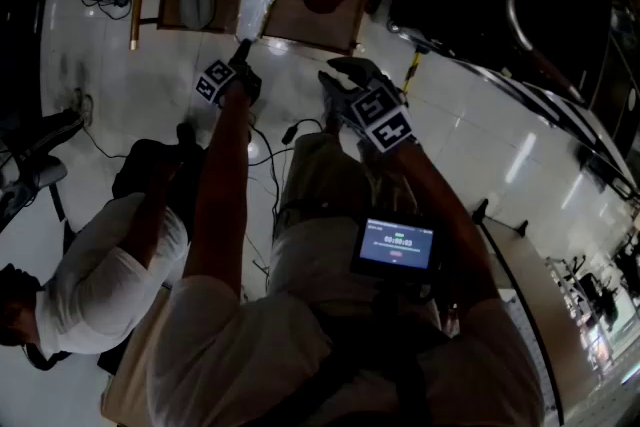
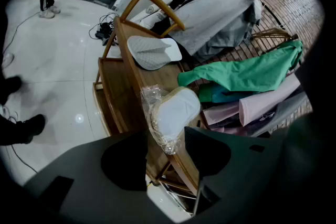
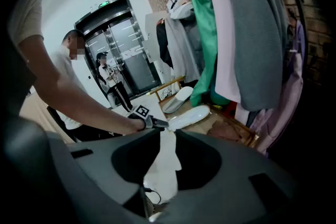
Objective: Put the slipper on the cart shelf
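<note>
Left gripper [image 2: 165,138] jaws stood wide, empty, before the bagged slipper [image 2: 176,113] lying on the cart shelf [image 2: 155,77]; right gripper [image 3: 167,136] gaped empty too. We judged it light, soft, slippery: pinch its near rim.

readable text: none | screen [image 1: 397,245] on the person's chest: pale timer-like digits, too blurred to read | green sign [image 3: 104,5] above the doors: lettering too small

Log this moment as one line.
left gripper: open, tips at bagged slipper | bagged slipper: on cart shelf | other slipper: further along shelf | right gripper: open, empty
</note>
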Available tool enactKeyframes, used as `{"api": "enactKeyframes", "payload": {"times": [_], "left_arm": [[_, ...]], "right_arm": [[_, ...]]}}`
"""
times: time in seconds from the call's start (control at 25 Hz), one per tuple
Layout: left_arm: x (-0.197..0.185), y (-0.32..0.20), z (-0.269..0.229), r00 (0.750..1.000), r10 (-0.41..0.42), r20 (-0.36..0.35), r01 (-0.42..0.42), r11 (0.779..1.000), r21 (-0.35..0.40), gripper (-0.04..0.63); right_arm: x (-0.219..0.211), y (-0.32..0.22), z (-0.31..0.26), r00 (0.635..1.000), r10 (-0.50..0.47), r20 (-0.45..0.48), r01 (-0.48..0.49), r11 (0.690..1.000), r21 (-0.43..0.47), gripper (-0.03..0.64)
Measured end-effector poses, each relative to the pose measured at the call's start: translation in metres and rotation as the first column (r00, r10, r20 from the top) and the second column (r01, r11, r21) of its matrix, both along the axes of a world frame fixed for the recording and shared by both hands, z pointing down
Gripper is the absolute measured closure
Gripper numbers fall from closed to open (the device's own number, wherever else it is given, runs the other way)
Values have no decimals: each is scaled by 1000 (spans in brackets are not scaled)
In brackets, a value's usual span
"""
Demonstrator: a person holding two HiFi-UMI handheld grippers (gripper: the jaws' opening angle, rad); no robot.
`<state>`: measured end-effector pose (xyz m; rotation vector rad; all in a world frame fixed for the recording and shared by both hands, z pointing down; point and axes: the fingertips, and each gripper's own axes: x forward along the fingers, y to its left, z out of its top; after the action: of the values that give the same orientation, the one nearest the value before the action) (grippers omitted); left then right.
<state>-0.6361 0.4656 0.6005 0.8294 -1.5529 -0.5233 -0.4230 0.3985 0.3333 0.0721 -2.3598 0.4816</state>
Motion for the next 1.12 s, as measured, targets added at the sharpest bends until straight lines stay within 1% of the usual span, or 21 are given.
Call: {"api": "enactKeyframes", "payload": {"times": [0.12, 0.24, 0.48, 0.6, 0.64, 0.68, 0.72, 0.76, 0.92, 1.12], "left_arm": [[-9, -5, 9, 999, -31, -18, 31, 999, 13, 366], [-16, -9, 18, 998, -58, -28, 58, 998, 25, 354], [-17, -7, 33, 994, -95, -49, 97, 994, 44, 354], [-16, -9, 35, 990, -108, -89, 115, 990, 78, 354], [-15, -11, 34, 987, -117, -112, 128, 986, 102, 366], [-15, -13, 32, 983, -126, -135, 143, 981, 129, 401], [-16, -15, 29, 980, -132, -149, 155, 976, 153, 456], [-17, -17, 26, 979, -134, -154, 159, 973, 169, 489], [-14, -22, 12, 982, -120, -146, 147, 969, 197, 516], [-11, -26, -15, 982, -128, -136, 158, 957, 244, 532]], "right_arm": [[-1, 13, 13, 1000, -18, -25, 17, 999, -45, 514], [0, 21, 19, 999, -29, -25, 28, 998, -64, 514], [19, 37, 35, 996, -46, -74, 38, 993, -108, 514], [26, 43, 38, 995, -44, -89, 33, 992, -120, 514], [28, 44, 40, 995, -44, -94, 33, 992, -122, 514], [31, 45, 41, 994, -45, -96, 33, 992, -124, 514], [32, 47, 41, 994, -45, -96, 33, 992, -125, 514], [33, 48, 41, 994, -45, -95, 32, 992, -126, 514], [42, 51, 37, 995, -34, -97, 21, 992, -124, 514], [60, 47, 22, 995, -19, -96, 9, 995, -102, 514]]}}
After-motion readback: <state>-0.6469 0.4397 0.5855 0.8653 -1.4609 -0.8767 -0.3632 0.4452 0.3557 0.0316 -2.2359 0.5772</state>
